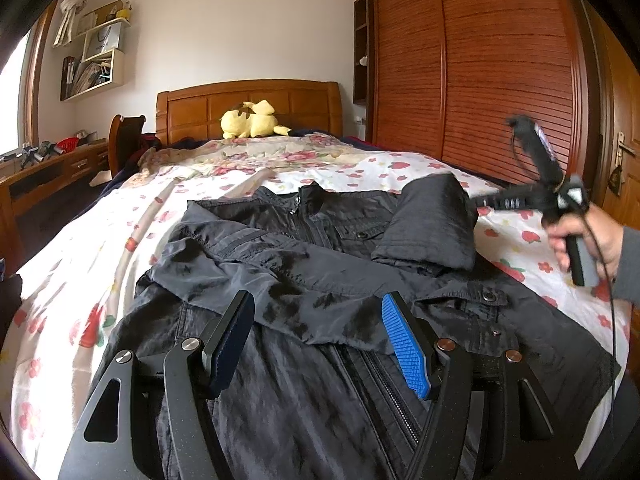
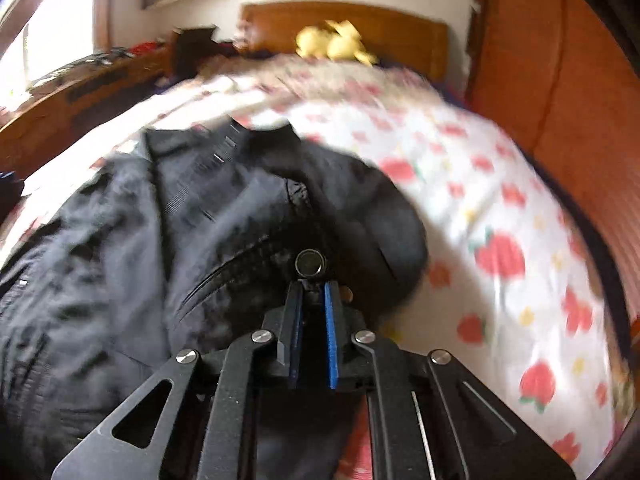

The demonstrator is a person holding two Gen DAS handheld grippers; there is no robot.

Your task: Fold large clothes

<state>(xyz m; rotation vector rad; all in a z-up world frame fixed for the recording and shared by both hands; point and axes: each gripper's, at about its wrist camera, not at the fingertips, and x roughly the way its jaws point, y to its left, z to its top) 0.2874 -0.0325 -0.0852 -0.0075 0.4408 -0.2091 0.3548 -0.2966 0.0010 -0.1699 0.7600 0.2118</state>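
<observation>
A black zip jacket (image 1: 320, 280) lies face up on the flowered bed sheet (image 1: 120, 240). Its left sleeve is folded across the chest. Its right sleeve (image 1: 432, 224) is lifted and doubled over near the shoulder. My left gripper (image 1: 316, 308) is open, just above the folded left sleeve, holding nothing. My right gripper (image 2: 312, 292) is shut on the right sleeve's cuff, where a snap button (image 2: 310, 263) shows at the fingertips. The right gripper also shows in the left wrist view (image 1: 484, 202), blurred, at the sleeve's edge. The jacket (image 2: 120, 240) fills the left of the right wrist view.
A yellow plush toy (image 1: 252, 120) sits by the wooden headboard (image 1: 248, 100). A wooden wardrobe (image 1: 480, 60) stands along the bed's right side. A desk (image 1: 48, 172) and chair stand left of the bed. Wall shelves (image 1: 96, 52) hang above the desk.
</observation>
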